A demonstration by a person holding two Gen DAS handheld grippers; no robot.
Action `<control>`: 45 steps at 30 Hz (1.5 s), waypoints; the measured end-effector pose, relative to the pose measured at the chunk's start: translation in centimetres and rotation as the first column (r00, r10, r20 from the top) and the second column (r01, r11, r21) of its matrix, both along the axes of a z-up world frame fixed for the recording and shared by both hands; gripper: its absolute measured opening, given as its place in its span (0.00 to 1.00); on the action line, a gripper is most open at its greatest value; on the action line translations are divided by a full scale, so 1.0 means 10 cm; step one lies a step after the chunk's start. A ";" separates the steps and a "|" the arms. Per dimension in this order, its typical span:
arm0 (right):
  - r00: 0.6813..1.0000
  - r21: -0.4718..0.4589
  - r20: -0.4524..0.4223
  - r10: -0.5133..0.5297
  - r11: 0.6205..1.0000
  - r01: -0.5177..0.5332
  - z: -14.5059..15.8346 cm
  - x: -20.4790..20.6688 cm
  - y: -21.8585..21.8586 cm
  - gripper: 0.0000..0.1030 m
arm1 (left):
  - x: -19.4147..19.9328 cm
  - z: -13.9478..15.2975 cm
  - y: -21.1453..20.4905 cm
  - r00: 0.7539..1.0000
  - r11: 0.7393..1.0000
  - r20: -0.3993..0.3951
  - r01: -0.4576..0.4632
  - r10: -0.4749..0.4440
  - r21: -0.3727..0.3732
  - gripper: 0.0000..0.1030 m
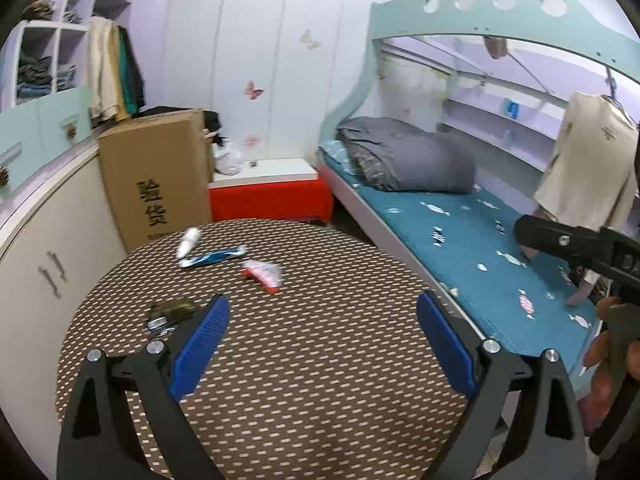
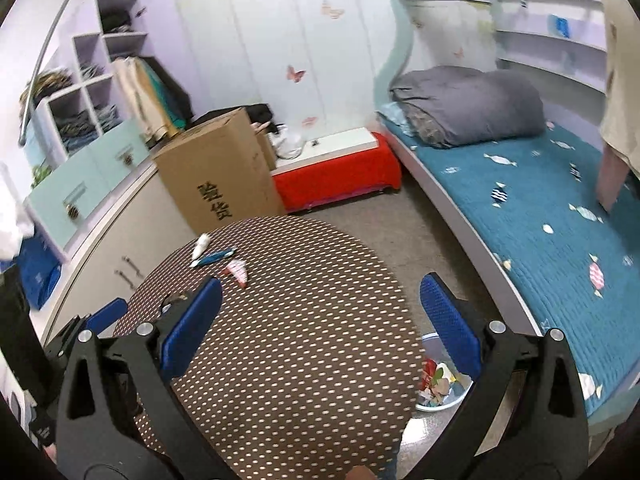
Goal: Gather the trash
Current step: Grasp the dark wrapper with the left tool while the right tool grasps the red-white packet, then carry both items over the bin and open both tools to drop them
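Note:
On the round brown dotted table (image 1: 280,360) lie pieces of trash: a white tube (image 1: 188,242), a blue wrapper (image 1: 212,258), a red-and-white wrapper (image 1: 262,274) and a dark crumpled wrapper (image 1: 170,312) near my left fingertip. My left gripper (image 1: 322,312) hovers open over the table, nothing between its blue pads. My right gripper (image 2: 320,294) is also open and empty, higher above the table (image 2: 280,340). The same white tube (image 2: 200,246), blue wrapper (image 2: 212,258) and red-and-white wrapper (image 2: 238,270) show far ahead. A light blue bin (image 2: 440,384) with trash stands on the floor right of the table.
A cardboard box (image 1: 156,176) stands behind the table beside a red bench (image 1: 272,200). A bed with a teal cover (image 1: 480,248) and grey duvet (image 1: 408,156) runs along the right. White cabinets (image 1: 44,264) line the left. A person's hand (image 1: 612,344) holds the right gripper's handle.

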State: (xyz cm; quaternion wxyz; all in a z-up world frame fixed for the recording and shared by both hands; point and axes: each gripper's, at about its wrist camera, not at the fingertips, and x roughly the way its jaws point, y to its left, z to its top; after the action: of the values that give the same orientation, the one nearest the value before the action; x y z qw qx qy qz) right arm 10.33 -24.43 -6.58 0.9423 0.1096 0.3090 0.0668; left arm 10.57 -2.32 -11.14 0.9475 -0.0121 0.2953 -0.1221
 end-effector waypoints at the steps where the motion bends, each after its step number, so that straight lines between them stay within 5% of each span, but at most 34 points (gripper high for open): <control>1: 1.000 -0.010 -0.002 0.009 1.000 -0.009 -0.01 0.01 0.05 0.94 | 0.00 -0.03 0.10 1.000 1.000 -0.001 -0.016 0.016 0.003 0.90; 15: 0.976 -0.095 -0.117 0.184 0.976 -0.195 -0.54 0.96 0.97 0.94 | 0.50 -0.59 1.08 0.978 0.982 -0.105 -0.176 0.183 0.067 0.90; 24: 0.939 -0.096 -0.211 0.272 0.950 -0.297 -1.12 1.65 1.32 0.94 | 1.02 -0.98 1.27 0.979 0.979 -0.147 -0.113 0.139 0.169 0.90; 34: 0.913 -0.110 -0.239 0.330 0.925 -0.363 -1.40 2.06 1.64 0.94 | 1.40 -1.26 1.31 0.976 0.969 -0.217 0.054 0.000 0.240 0.89; 36: 0.910 -0.124 -0.244 0.334 0.920 -0.371 -1.45 2.12 1.69 0.93 | 1.46 -1.29 1.29 0.970 0.967 -0.240 0.091 -0.032 0.238 0.81; 37: 0.909 -0.126 -0.248 0.334 0.920 -0.372 -1.47 2.14 1.70 0.88 | 1.47 -1.29 1.27 0.969 0.965 -0.239 0.113 -0.055 0.236 0.67; 38: 0.908 -0.135 -0.258 0.330 0.918 -0.372 -1.51 2.16 1.73 0.83 | 1.48 -1.29 1.24 0.966 0.964 -0.246 0.132 -0.073 0.233 0.64; 40: 0.904 -0.155 -0.275 0.327 0.913 -0.377 -1.57 2.18 1.77 0.62 | 1.48 -1.30 1.17 0.963 0.958 -0.254 0.158 -0.095 0.241 0.37; 41: 0.907 -0.174 -0.254 0.335 0.907 -0.384 -1.58 2.14 1.78 0.58 | 1.47 -1.30 1.15 0.959 0.961 -0.261 0.167 -0.107 0.220 0.35; 43: 0.910 -0.178 -0.244 0.335 0.907 -0.381 -1.58 2.11 1.78 0.32 | 1.45 -1.30 1.11 0.960 0.965 -0.263 0.152 -0.093 0.215 0.32; 45: 0.909 -0.132 -0.240 0.341 0.916 -0.378 -1.59 2.08 1.69 0.28 | 1.43 -1.31 1.08 0.961 0.972 -0.265 0.133 -0.078 0.196 0.30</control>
State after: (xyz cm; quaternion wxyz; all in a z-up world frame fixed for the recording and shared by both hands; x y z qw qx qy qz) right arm 31.16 -7.52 -22.45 0.8813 -0.0266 0.4273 0.2001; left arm 24.84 8.48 -24.23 0.8896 0.0891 0.4262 -0.1377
